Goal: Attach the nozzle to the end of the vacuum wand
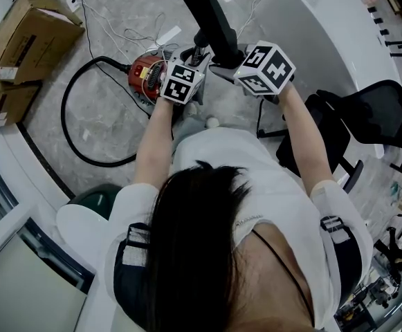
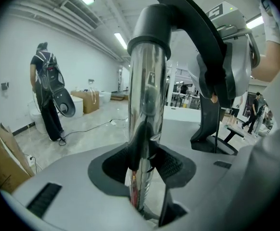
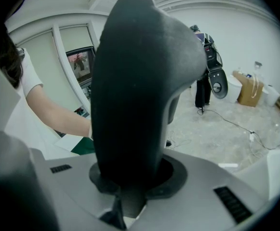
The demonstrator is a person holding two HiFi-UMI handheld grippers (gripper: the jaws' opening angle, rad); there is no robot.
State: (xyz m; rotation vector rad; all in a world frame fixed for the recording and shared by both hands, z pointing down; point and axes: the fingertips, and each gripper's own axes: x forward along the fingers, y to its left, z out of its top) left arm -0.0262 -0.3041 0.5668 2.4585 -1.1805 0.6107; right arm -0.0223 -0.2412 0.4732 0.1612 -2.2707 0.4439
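The chrome vacuum wand (image 2: 147, 105) stands upright between the pads of my left gripper (image 2: 147, 170), which is shut on it. A black collar (image 2: 152, 25) caps the wand's top and runs into the black nozzle (image 2: 197, 28) that curves off to the right. In the right gripper view the nozzle (image 3: 135, 90) fills the middle, with my right gripper (image 3: 130, 182) shut on its lower part. From the head view, both grippers are held close together in front of the person, left gripper (image 1: 198, 57) and right gripper (image 1: 223, 64), with the nozzle (image 1: 211, 19) sticking out beyond them.
A red vacuum body (image 1: 145, 75) lies on the floor below, its black hose (image 1: 69, 123) looping left. Cardboard boxes (image 1: 21, 47) sit at far left. A white curved table (image 1: 318, 33) and a black chair (image 1: 380, 116) are at right. Another person (image 2: 46, 95) stands in the distance.
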